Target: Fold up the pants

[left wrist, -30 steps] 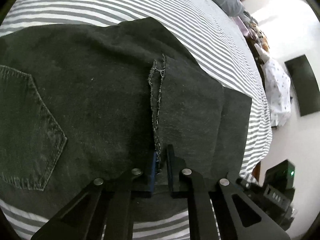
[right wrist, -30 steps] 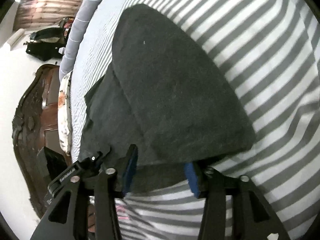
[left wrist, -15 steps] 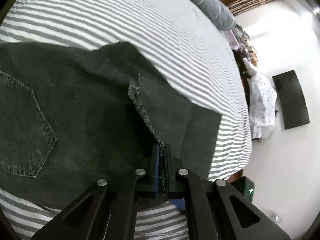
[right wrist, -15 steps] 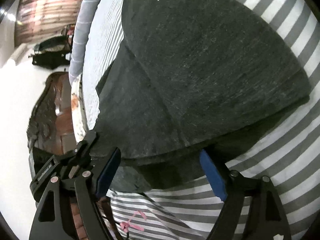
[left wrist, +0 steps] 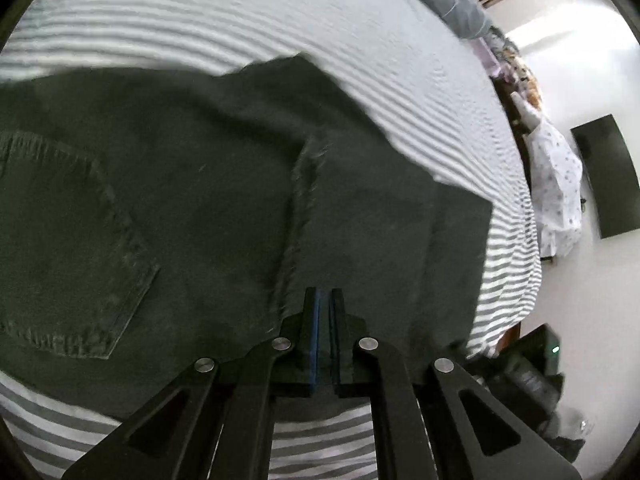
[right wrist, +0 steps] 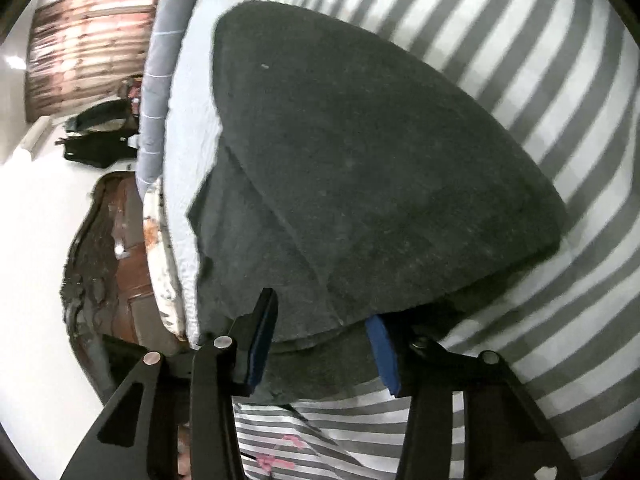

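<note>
Both wrist cameras sit low and close, looking forward along their fingers over the dark pants (left wrist: pixel 224 208) (right wrist: pixel 360 184) on the striped bedsheet (left wrist: pixel 280 20) (right wrist: pixel 540 60), which both views share.

Grey-and-white striped bed sheet (left wrist: pixel 280 20) covers the bed. Grey bolster (right wrist: pixel 158 80) along its far edge. Dark carved wooden headboard (right wrist: pixel 100 264) beside it. Black wall panel (left wrist: pixel 608 176).

Dark gray pants (right wrist: pixel 360 184) lie in folded layers on a bed (right wrist: pixel 560 80) covered in gray and white stripes. The right tongs (right wrist: pixel 324 344) stand spread wide at the near edge of the cloth, blue pads (right wrist: pixel 384 352) on either side of the layered hem. A gray bolster pillow (right wrist: pixel 160 80) runs along the bed's far edge, above a carved wooden frame (right wrist: pixel 100 260).
</note>
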A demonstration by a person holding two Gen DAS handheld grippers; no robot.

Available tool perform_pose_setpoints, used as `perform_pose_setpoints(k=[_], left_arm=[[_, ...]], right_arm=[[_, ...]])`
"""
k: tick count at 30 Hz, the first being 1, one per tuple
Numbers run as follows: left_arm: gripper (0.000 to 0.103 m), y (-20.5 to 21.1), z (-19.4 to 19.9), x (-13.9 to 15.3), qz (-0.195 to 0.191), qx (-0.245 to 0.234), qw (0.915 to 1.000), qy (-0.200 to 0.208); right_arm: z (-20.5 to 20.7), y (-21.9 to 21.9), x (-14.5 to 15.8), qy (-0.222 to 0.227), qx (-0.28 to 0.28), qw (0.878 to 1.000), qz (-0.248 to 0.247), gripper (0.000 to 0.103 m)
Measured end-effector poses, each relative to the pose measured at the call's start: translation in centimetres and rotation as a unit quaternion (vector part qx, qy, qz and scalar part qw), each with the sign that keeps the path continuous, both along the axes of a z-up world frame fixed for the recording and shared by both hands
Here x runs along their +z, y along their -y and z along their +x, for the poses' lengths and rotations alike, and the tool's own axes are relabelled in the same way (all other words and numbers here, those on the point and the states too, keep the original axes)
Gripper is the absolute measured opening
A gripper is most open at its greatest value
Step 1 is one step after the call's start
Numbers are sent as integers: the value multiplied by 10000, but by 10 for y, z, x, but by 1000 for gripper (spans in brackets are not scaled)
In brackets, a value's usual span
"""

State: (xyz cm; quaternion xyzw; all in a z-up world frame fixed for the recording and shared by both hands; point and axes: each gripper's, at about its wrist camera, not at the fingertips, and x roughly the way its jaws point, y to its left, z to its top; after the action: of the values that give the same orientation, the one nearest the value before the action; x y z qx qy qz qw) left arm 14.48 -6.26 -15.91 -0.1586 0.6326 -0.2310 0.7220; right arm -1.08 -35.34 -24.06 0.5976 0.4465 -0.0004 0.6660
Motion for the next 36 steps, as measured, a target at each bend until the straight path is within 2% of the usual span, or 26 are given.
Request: perform_pose_setpoints(k=[4, 8, 11, 14, 16, 18, 22, 23, 24, 28, 31, 36], left_arm=[[7, -11, -7, -6, -117, -17, 9998, -169], [10, -5, -24, -10, -255, -310, 9987, -300], [15, 5, -36, -15, -336, -547, 9971, -419], [19, 13, -42, -22, -615, -563, 9945, -634], [29, 17, -42, -28, -844, -459, 9920, -815], [47, 15, -39, -29, -951, -293, 9916, -827], [56, 0, -30, -23, -1467, 119, 9867, -696], [65, -3, -28, -19, -1502, 218, 9864, -629], [67, -8, -25, -18, -1432, 298, 9876, -576], [67, -15, -24, -27, -1481, 428, 9847, -816], [67, -14, -25, -34, -1394, 463, 9856, -843], [67, -16, -11, -36, -1514, 747, 9816, -896]], right_arm=[[7, 4, 4, 161, -21, 9998, 65, 44], [13, -1, 1, 138, 60, 9999, 81, 44], [17, 2, 4, 224, 128, 9997, 30, 30], [17, 6, 4, 298, 116, 9994, 118, 27], [17, 7, 6, 357, 115, 9992, 152, 27], [18, 6, 7, 374, 119, 9991, 137, 27], [19, 7, 7, 379, 129, 9991, 155, 27], [19, 7, 7, 383, 132, 9990, 166, 27], [19, 7, 7, 387, 137, 9990, 161, 27], [19, 11, 7, 403, 124, 9989, 204, 26], [20, 14, 9, 456, 133, 9987, 177, 19], [18, 17, 12, 464, 111, 9987, 173, 16]])
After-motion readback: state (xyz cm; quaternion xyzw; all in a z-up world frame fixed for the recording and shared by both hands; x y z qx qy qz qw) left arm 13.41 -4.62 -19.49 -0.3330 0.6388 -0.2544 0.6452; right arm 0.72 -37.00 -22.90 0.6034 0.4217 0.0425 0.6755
